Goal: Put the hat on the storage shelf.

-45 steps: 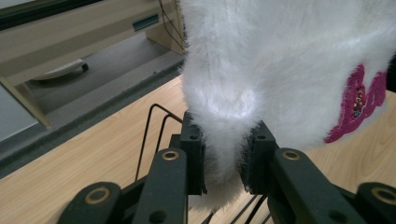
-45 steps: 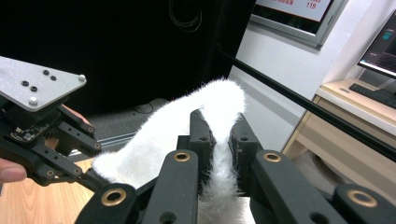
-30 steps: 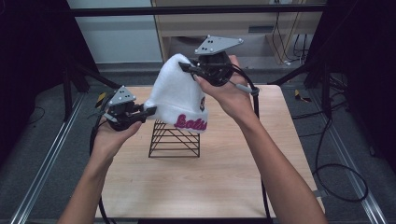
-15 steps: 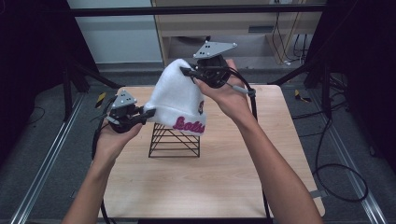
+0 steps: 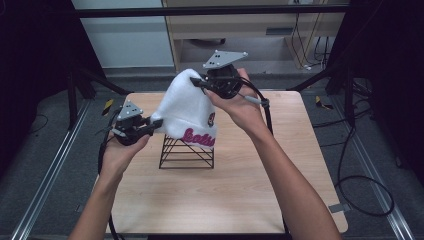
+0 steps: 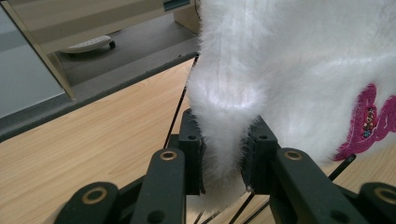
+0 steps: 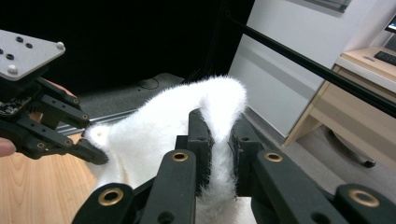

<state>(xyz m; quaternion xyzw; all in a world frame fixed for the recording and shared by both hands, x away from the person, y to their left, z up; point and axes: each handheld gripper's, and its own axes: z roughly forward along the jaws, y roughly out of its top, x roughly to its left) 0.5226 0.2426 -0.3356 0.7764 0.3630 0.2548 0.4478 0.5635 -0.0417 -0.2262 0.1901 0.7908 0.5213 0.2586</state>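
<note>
left gripper (image 5: pixel 155 125) clamps hat (image 5: pixel 187 112) brim | right gripper (image 5: pixel 197 81) pinches crown | hat over rack (image 5: pixel 186 152) | risk: fuzzy knit slips, or snags wire

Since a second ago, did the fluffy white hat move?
No. The white hat sits over the black wire stand as before, pinched by the left claw and right claw.

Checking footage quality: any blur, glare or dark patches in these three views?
High view: soft overall, dark at both sides, table evenly lit. Left gripper view: white hat nearly blown out, its fur sharp at the left gripper. Right gripper view: black background upper left; right gripper sharp, desk beyond it soft.
</note>
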